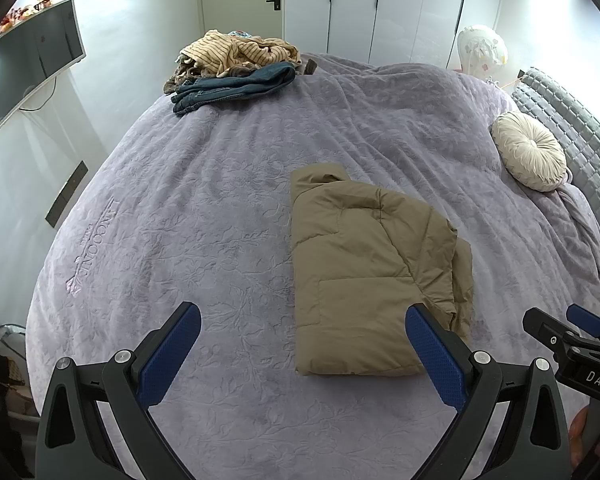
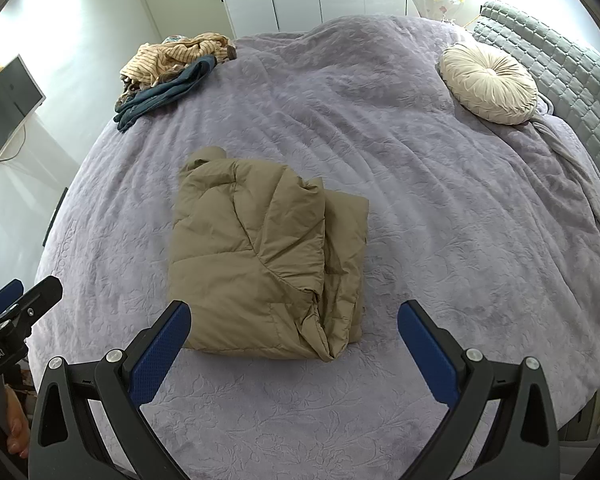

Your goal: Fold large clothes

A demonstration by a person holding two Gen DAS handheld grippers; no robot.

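On the bed (image 2: 420,200) we note the folded tan jacket (image 2: 256,256) (untouched); both hand-held grippers, left (image 1: 304,356) and right (image 2: 294,354), gape apart, empty.

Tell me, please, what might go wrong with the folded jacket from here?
The puffy tan quilted jacket may spring open: its right edge lies in loose, uneven layers, and both the left gripper and right gripper are open, holding nothing. The soft lilac bedspread gives little firm backing for pressing folds flat.

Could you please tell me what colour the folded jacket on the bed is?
Khaki-tan jacket, shown best in the right wrist view.
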